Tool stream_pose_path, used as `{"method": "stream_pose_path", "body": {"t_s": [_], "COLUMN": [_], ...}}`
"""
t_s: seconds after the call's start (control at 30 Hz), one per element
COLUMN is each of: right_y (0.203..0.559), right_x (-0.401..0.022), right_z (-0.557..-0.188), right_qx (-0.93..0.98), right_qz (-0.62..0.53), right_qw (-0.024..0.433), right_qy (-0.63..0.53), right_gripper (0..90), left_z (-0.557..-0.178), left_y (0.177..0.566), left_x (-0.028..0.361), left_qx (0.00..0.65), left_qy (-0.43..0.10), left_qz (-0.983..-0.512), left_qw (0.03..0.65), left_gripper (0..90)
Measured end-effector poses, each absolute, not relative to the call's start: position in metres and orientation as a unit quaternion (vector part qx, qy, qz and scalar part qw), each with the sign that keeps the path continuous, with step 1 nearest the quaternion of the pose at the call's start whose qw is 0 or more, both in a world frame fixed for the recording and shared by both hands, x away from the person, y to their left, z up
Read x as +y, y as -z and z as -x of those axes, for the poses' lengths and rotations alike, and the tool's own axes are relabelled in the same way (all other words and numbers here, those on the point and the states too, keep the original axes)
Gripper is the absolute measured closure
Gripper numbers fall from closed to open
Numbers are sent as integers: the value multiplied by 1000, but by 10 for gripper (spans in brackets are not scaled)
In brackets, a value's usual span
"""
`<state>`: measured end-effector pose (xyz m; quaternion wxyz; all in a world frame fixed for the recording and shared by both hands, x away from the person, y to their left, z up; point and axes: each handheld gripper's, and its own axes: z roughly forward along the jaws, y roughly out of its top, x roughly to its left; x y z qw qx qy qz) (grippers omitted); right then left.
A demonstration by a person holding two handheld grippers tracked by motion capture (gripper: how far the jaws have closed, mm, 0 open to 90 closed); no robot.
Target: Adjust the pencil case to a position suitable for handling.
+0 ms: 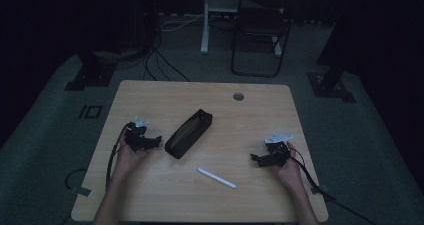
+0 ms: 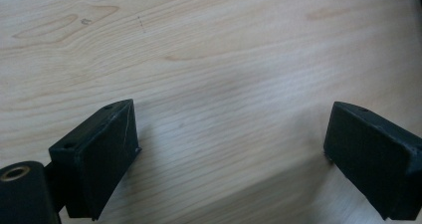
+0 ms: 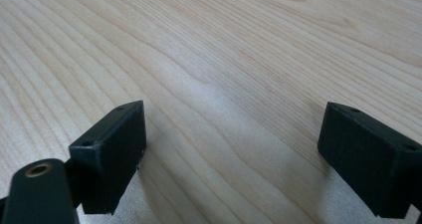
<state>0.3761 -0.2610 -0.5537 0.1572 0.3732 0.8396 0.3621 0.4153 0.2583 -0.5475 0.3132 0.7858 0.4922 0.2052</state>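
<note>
The black pencil case (image 1: 189,133) lies at an angle near the middle of the surface (image 1: 150,95), its zip open along the top as far as the dim high view allows one to judge. A white pen (image 1: 216,177) lies loose on the surface nearer the person, to the right of the case and apart from it.

The left tool (image 1: 156,141) rests just beside the near-left end of the case, jaws spread, nothing between them. The right tool (image 1: 256,158) sits well to the right, near the pen's side, jaws likewise spread over bare wood.

Assessment: the work stands at the approach stage; nothing is gripped. The next move likely calls for the right tool to close on the pen while the left steadies the case.
</note>
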Motion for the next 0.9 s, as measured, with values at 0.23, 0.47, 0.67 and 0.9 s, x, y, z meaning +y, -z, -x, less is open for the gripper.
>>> {"method": "stream_pose_path", "body": {"t_s": [0.23,0.47,0.67,0.9], "right_y": [554,554,553,553], "right_x": [-261,-262,-263,-264], "right_z": [-376,-376,-373,-372], "right_qx": [839,836,829,825], "right_qz": [-375,-379,-389,-394], "right_qw": [159,161,168,171], "right_qy": [-361,-364,-365,-367], "right_gripper": [118,141,204,231], "left_z": [-401,-387,-381,-364], "left_y": [548,544,537,502], "left_x": [267,267,264,261], "left_qx": [492,508,513,510], "left_qy": [-206,-214,-208,-235], "left_qz": [-786,-774,-773,-745], "left_qw": [314,312,309,361], "left_gripper": [73,213,393,384]}}
